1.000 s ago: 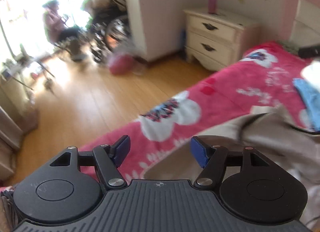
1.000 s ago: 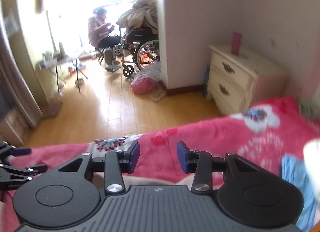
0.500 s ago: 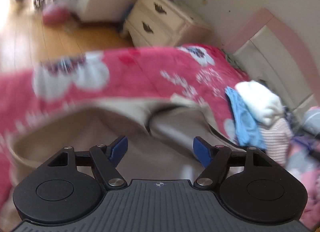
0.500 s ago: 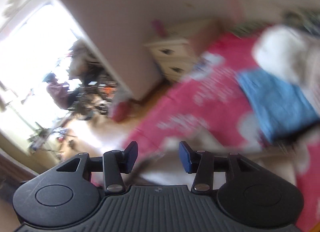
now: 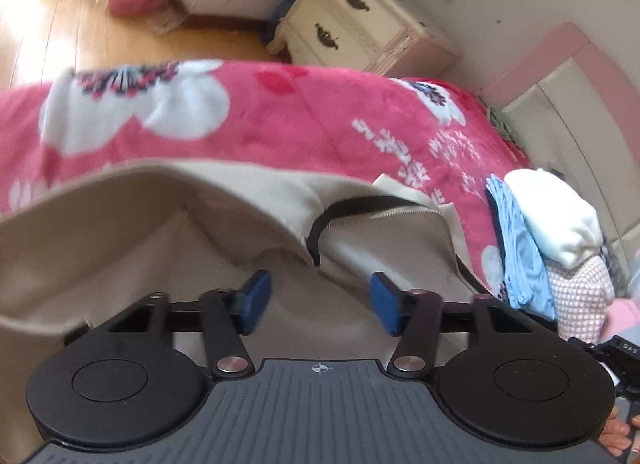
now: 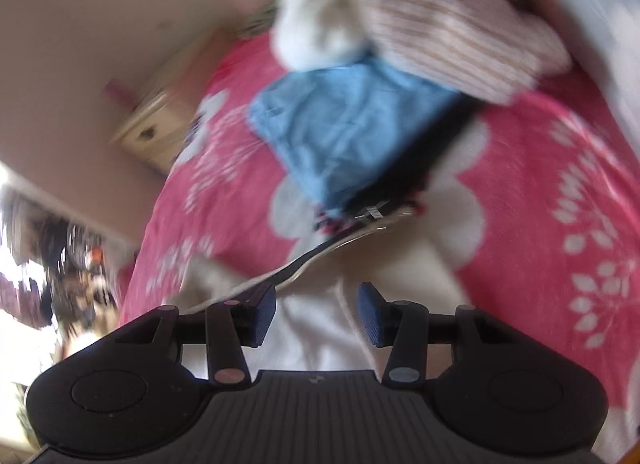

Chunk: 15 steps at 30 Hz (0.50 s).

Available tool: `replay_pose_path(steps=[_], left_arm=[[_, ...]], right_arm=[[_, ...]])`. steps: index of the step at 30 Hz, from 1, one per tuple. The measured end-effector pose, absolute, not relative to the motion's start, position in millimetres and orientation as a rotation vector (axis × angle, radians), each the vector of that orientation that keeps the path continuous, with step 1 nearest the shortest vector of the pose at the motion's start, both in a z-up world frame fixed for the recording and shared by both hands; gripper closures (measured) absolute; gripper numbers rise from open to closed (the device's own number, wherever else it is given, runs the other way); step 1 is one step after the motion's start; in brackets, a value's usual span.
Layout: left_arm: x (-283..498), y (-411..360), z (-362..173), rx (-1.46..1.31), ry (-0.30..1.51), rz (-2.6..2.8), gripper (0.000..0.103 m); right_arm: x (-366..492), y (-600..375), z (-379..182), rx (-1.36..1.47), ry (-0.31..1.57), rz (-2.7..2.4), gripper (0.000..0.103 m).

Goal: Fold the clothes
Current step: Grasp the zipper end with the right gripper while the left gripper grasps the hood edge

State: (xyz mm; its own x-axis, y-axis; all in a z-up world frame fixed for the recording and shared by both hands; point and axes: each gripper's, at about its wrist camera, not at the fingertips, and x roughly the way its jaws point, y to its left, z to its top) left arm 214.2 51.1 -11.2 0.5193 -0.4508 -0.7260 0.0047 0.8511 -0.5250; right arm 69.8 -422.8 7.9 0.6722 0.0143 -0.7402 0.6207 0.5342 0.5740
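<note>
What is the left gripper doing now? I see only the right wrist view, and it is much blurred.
Observer: The left gripper is open and holds nothing. It points over the beige garment.
Operator: Is this garment already folded on its left side?
Observer: No. There it lies loose, with one wide flap turned over it.
Operator: What stands behind the pile of clothes?
Observer: A pink headboard stands just beyond the pile.
</note>
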Motion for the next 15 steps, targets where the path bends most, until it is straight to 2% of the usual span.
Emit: replay_pose_path(steps=[1, 8, 11, 13, 15], left_arm=[[213.9, 51.1, -11.5, -0.508, 0.993, -0.282, 0.055], [221.2, 52.0, -12.2, -0.538, 0.967, -0.246, 0.056], [217.7, 55.7, -15.3, -0.586, 0.961, -0.213, 0.061], [217.3, 56.9, -17.0, -0.601, 0.961, -0.203, 0.068], [217.5, 57.6, -18.5, -0.609, 0.964, -0.2, 0.077]], right_arm=[[68.4, -430.3, 0.7, 0.976, 0.766, -0.434, 0.055], [80.4, -446.6, -14.3, 0.973, 0.767, -0.486, 0.055], [88.1, -447.6, -18.3, 0.814, 0.757, -0.512, 0.054], [90.8, -443.6, -22.9, 0.66, 0.751, -0.499, 0.05], [92.7, -442.2, -31.1, 0.566, 0.765, -0.474, 0.04]])
